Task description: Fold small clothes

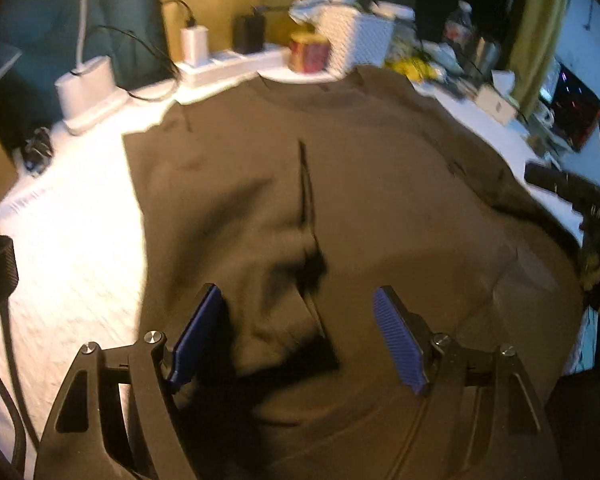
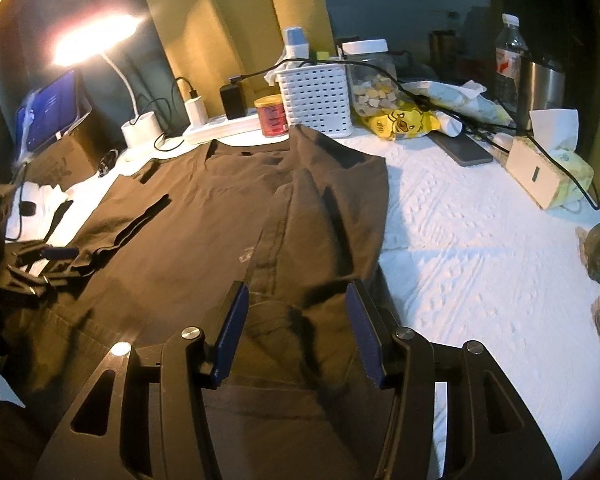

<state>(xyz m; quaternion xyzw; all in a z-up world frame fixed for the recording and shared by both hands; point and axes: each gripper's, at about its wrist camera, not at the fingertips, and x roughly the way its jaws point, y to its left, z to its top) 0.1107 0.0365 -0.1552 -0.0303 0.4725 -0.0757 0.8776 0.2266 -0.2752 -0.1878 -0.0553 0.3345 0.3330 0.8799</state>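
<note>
A dark brown shirt (image 1: 340,200) lies spread on the white textured table cover (image 1: 72,248). In the right wrist view the shirt (image 2: 204,220) has its right side folded over toward the middle, and a sleeve lies out to the left. My left gripper (image 1: 297,292) hangs open just above the shirt's rumpled near part, with nothing pressed between its blue pads (image 1: 196,332). My right gripper (image 2: 296,286) is open too, over the near end of the folded-over flap. A blue pad of the left gripper (image 2: 60,253) shows at the shirt's left edge.
Along the back edge stand a lit desk lamp (image 2: 140,128), a power strip (image 2: 220,124) with chargers, a red tin (image 2: 274,116), a white basket (image 2: 316,100), a jar, a water bottle (image 2: 510,60) and a tissue box (image 2: 548,172). A phone (image 2: 464,150) lies at the right.
</note>
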